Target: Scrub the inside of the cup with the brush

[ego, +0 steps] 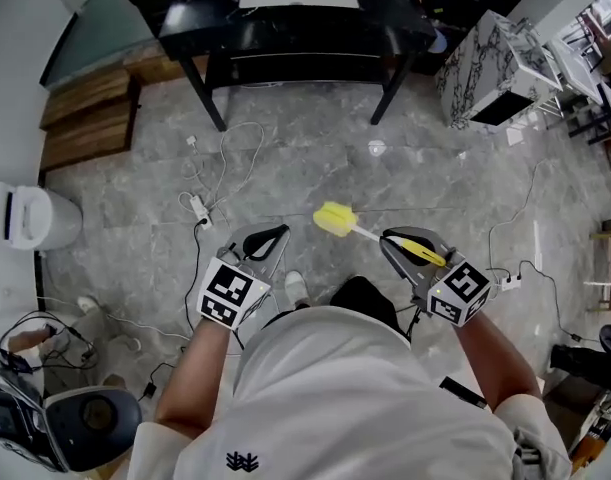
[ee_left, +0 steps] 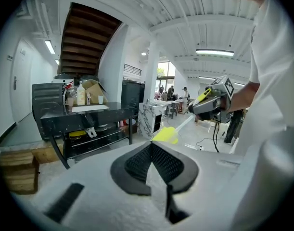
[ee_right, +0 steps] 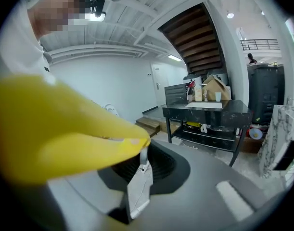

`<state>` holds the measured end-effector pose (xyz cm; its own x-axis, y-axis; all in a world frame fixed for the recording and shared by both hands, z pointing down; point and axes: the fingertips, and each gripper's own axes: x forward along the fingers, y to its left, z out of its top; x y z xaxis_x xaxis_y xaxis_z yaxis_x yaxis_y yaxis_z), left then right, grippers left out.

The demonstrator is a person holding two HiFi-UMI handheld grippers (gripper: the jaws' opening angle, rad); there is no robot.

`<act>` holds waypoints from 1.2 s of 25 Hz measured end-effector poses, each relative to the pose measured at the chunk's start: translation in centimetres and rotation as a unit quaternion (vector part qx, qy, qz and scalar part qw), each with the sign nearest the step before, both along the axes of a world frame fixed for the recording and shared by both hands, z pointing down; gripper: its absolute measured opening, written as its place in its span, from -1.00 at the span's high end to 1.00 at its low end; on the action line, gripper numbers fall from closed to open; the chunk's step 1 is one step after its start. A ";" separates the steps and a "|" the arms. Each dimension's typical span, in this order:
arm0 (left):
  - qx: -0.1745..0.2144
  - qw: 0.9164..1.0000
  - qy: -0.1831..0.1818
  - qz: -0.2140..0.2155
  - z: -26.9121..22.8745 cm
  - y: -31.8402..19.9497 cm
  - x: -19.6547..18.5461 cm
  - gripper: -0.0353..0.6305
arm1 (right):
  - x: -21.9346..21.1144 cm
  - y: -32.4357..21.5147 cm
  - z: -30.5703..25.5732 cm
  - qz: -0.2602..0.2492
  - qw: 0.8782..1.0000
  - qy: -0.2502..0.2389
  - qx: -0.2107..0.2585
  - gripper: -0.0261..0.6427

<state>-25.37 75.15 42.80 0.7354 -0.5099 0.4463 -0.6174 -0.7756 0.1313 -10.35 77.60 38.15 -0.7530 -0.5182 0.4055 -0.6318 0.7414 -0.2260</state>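
Note:
My right gripper [ego: 400,243] is shut on the yellow handle [ego: 422,251] of a brush. The brush's yellow head [ego: 333,219] sticks out to the left on a thin white stem, above the floor. In the right gripper view the handle [ee_right: 65,129] fills the left side, over the jaws [ee_right: 142,153]. My left gripper [ego: 265,240] is shut with nothing in it, held level with the right one. In the left gripper view, the brush head [ee_left: 166,135] and right gripper [ee_left: 214,102] lie beyond the closed jaws. A small white cup [ee_left: 100,99] stands on the far black table [ee_left: 89,114].
The black table [ego: 285,18] with a lower shelf stands ahead across grey floor. Cables [ego: 225,168] and a power strip [ego: 199,208] lie on the floor. A marble-patterned cabinet [ego: 490,68] stands at the right; wooden steps [ego: 85,118] and a white bin [ego: 20,218] are at the left.

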 end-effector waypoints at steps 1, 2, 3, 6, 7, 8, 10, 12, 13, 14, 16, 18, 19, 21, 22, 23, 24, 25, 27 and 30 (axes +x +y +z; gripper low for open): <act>-0.001 1.000 0.003 0.003 0.0 -0.3 0.3 0.87 | 0.0 -0.2 -0.1 0.004 1.000 -0.008 -0.003 0.78; -0.002 1.000 0.008 0.007 -0.1 -0.7 0.6 0.83 | 0.2 -0.5 -0.2 0.010 1.000 -0.015 -0.006 0.77; -0.003 1.000 0.012 0.010 -0.1 -1.2 0.9 0.77 | 0.4 -0.9 -0.2 0.016 1.000 -0.019 -0.007 0.77; -0.005 1.000 0.017 0.014 -0.4 -2.7 1.5 0.66 | 1.3 -2.2 -0.1 0.029 0.999 -0.018 -0.011 0.77; -0.006 1.000 0.017 0.012 -0.4 -3.4 1.7 0.63 | 1.6 -2.8 -0.1 0.032 0.999 -0.018 -0.013 0.77; -0.008 1.000 0.017 0.009 -0.4 -4.4 1.9 0.57 | 2.1 -3.7 -0.1 0.033 0.999 -0.017 -0.014 0.77; -0.012 1.000 0.015 0.001 -0.5 -6.7 2.7 0.42 | 3.2 -5.9 -0.2 0.030 0.999 -0.013 -0.016 0.77; -0.013 1.000 0.013 -0.005 -0.5 -8.8 3.2 0.23 | 4.1 -8.3 -0.3 0.025 1.000 -0.014 -0.014 0.77; -0.012 1.000 0.012 -0.007 -0.5 -9.8 3.3 0.13 | 4.3 -9.4 -0.2 0.022 1.000 -0.016 -0.010 0.77; -0.009 1.000 0.011 -0.009 -0.5 -10.8 3.3 0.06 | 4.4 -10.5 0.0 0.019 1.000 -0.019 -0.007 0.77; -0.002 1.000 0.013 -0.014 -0.8 -13.3 3.6 -0.04 | 5.0 -13.1 0.1 0.015 1.000 -0.024 -0.002 0.77; 0.007 1.000 0.016 -0.018 -1.6 -16.5 4.3 -0.08 | 6.0 -16.5 0.0 0.011 1.000 -0.028 0.000 0.77; 0.009 1.000 0.017 -0.020 -2.0 -18.2 4.8 -0.09 | 6.5 -18.3 -0.1 0.009 0.999 -0.031 0.001 0.77; 0.011 1.000 0.015 -0.023 -2.7 -21.7 5.9 -0.08 | 7.6 -21.7 -0.4 0.003 0.999 -0.036 0.004 0.77; 0.012 1.000 0.013 -0.024 -2.9 -23.4 6.5 -0.07 | 8.2 -23.3 -0.6 0.000 0.999 -0.038 0.006 0.77; 0.015 0.999 0.012 -0.026 -3.1 -25.1 7.1 -0.07 | 8.8 -24.8 -0.7 -0.002 0.999 -0.039 0.006 0.77; 0.017 0.999 0.011 -0.030 -3.2 -26.8 7.6 -0.07 | 9.5 -26.2 -0.7 -0.004 0.999 -0.041 0.007 0.77; 0.019 0.999 0.012 -0.034 -3.2 -28.5 8.2 -0.07 | 10.2 -27.7 -0.6 -0.004 0.999 -0.043 0.006 0.77; 0.019 0.999 0.016 -0.045 -3.2 -31.6 9.5 -0.07 | 11.8 -30.2 -0.4 -0.004 0.999 -0.047 0.004 0.77; 0.022 0.998 0.014 -0.056 -2.9 -35.4 11.5 -0.11 | 14.1 -33.0 -0.1 -0.005 0.999 -0.052 0.000 0.77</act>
